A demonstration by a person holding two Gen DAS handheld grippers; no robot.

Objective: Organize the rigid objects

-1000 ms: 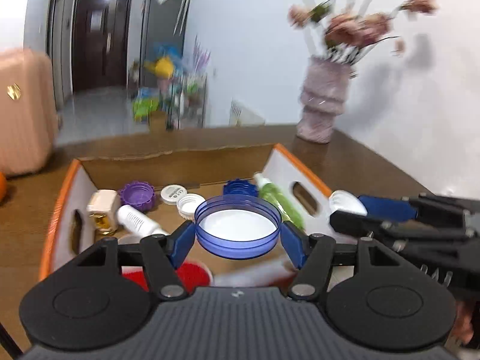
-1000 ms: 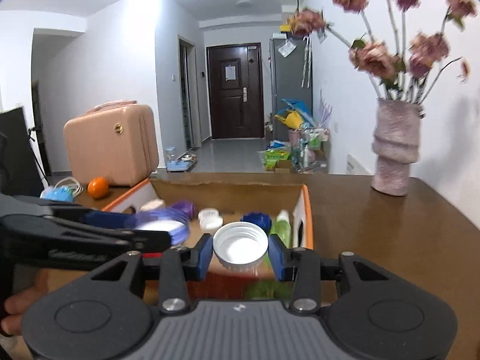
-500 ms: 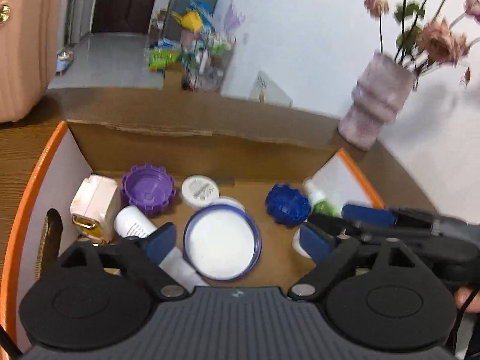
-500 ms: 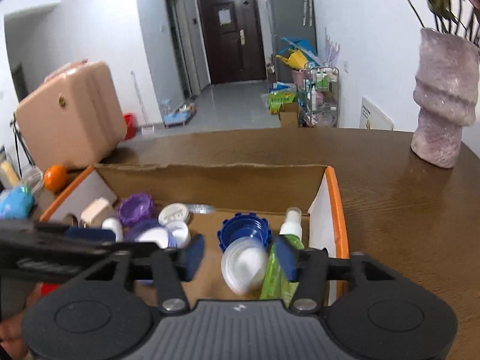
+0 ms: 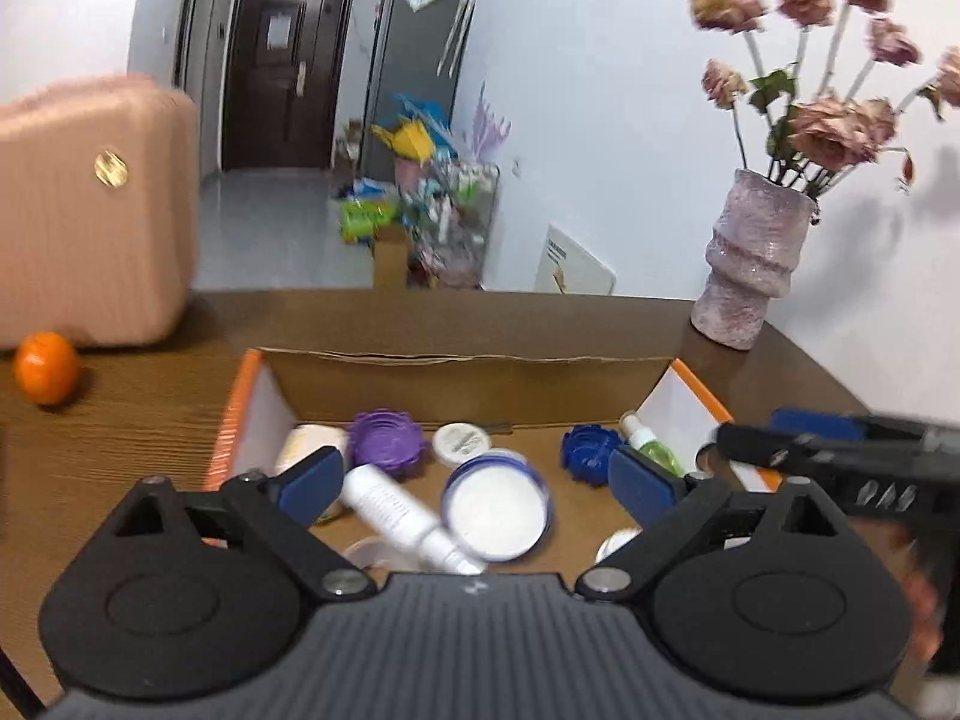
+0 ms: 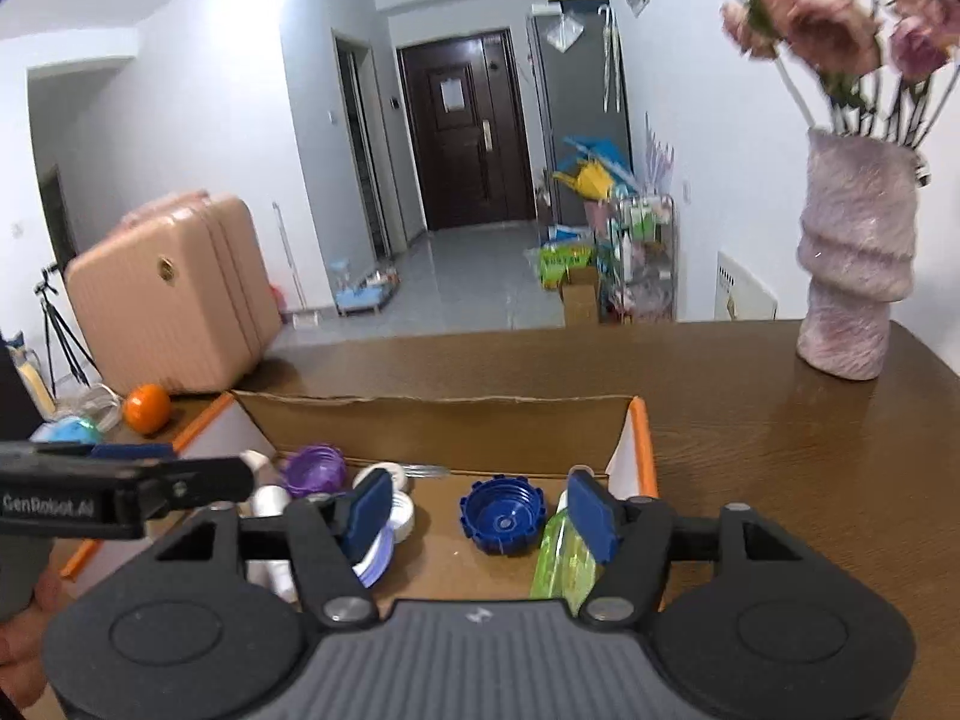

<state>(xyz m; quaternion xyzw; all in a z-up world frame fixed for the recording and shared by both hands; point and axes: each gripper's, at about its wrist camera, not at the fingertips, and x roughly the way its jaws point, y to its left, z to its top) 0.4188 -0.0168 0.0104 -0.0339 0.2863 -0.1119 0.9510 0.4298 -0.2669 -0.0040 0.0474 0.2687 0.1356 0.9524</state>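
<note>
Both grippers are hanging over an orange-edged cardboard box [image 5: 462, 381] sitting on the brown wooden bench [image 6: 780, 450]. The left gripper [image 5: 477, 477] is standing wide open with nothing between its two blue pads, and the right gripper [image 6: 483, 510] is likewise spread wide and holding nothing; each is showing at the edge of the other's view.

Inside the box, the left wrist view is showing these pieces lying loose on the cardboard floor:

- one purple ridged cap [image 5: 387, 441] near the back left
- one dark blue ridged cap [image 5: 585, 450] toward the right, open side up in the right wrist view [image 6: 504, 516]
- one small white lid with print [image 5: 461, 443] between those two caps
- one large blue-rimmed lid [image 5: 497, 504] with a white inside, lying in the middle just in front of the small lid
- one white bottle [image 5: 396, 507] lying on its side, touching the large lid's left edge
- one green spray bottle [image 5: 651, 447] with a white top, lying along the right wall
- one cream-coloured object [image 5: 309, 441] in the back left corner, partly hidden by the left pad

Two more whitish round pieces are peeking out at the near edge, too hidden to name.

Outside the box, one orange fruit [image 5: 45, 367] is resting on the bench beside one pink suitcase [image 5: 90, 210], and one pale pink vase [image 5: 753, 264] of faded roses is standing at the far right corner.
</note>
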